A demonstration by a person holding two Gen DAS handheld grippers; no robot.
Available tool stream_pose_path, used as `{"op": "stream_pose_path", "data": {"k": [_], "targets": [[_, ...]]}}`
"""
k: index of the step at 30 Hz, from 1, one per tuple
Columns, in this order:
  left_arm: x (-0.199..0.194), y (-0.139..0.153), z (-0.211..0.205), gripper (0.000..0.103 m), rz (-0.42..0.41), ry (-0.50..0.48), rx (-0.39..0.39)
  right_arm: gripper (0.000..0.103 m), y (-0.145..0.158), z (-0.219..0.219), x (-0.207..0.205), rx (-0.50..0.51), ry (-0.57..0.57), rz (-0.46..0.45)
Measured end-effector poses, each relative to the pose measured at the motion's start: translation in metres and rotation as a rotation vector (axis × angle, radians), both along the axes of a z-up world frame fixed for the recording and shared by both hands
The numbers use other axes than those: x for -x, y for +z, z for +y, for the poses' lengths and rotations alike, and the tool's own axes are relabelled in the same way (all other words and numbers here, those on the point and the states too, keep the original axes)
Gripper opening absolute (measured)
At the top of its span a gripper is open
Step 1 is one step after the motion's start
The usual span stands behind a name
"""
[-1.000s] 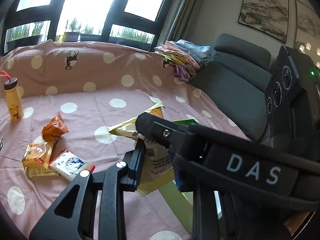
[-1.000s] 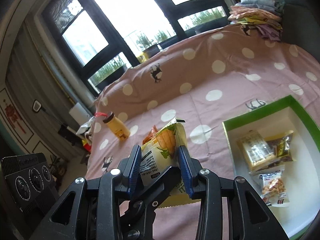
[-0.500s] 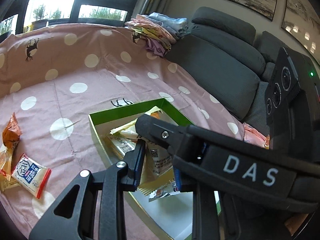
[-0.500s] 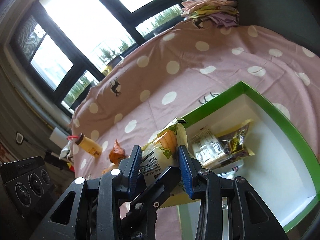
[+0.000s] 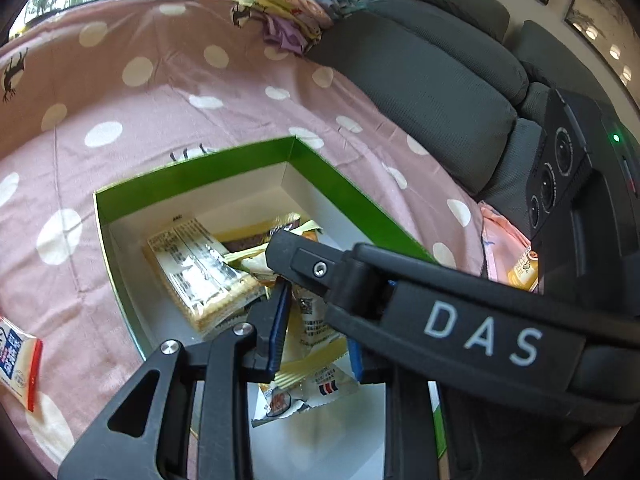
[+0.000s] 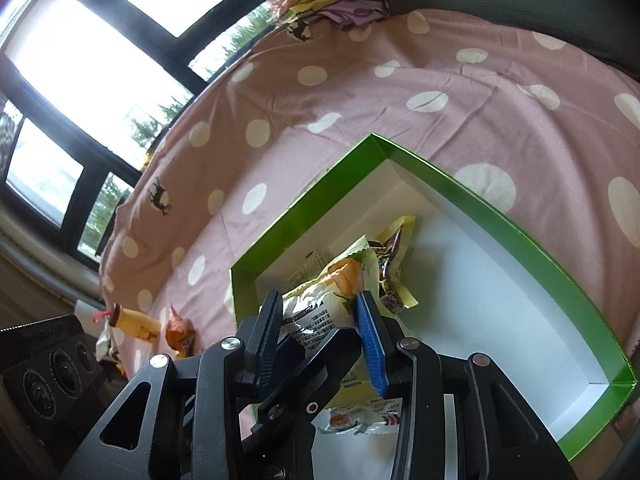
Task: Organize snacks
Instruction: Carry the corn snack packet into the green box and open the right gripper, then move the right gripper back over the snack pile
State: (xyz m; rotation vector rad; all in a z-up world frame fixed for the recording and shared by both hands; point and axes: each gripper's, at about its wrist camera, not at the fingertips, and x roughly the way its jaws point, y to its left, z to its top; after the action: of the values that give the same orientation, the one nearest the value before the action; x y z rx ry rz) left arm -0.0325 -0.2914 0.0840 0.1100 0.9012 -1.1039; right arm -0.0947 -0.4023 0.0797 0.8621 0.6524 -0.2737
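Note:
A yellow snack bag (image 6: 324, 312) sits between the blue pads of my right gripper (image 6: 320, 332), inside the green box (image 6: 500, 216). The jaws stand wider than before and look loose on the bag. In the left wrist view the same bag (image 5: 316, 320) shows between blue pads, with the other gripper's black arm across it. My left gripper (image 5: 316, 328) also brackets this bag. The box holds a clear cracker pack (image 5: 200, 276), a dark foil pack (image 6: 394, 264) and a small white packet (image 5: 304, 392).
A pink polka-dot cloth (image 5: 140, 92) covers the surface. A red-and-white packet (image 5: 18, 356) lies left of the box. An orange packet (image 6: 180, 330) and a yellow bottle (image 6: 136, 322) lie far left. Folded clothes (image 5: 284, 12) and a grey sofa (image 5: 440, 60) stand behind.
Both grippers carried the yellow bag from over the cloth to inside the green box and lowered it. The right jaws have widened around the bag.

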Motion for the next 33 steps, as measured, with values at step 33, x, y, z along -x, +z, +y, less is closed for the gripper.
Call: {"op": "stream_pose_path", "data": {"k": [33], "targets": [[-0.020, -0.019, 0.021, 0.037, -0.018, 0.197, -0.193, 0.041, -0.027, -0.001, -0.023, 0.021, -0.060, 0.178]]}}
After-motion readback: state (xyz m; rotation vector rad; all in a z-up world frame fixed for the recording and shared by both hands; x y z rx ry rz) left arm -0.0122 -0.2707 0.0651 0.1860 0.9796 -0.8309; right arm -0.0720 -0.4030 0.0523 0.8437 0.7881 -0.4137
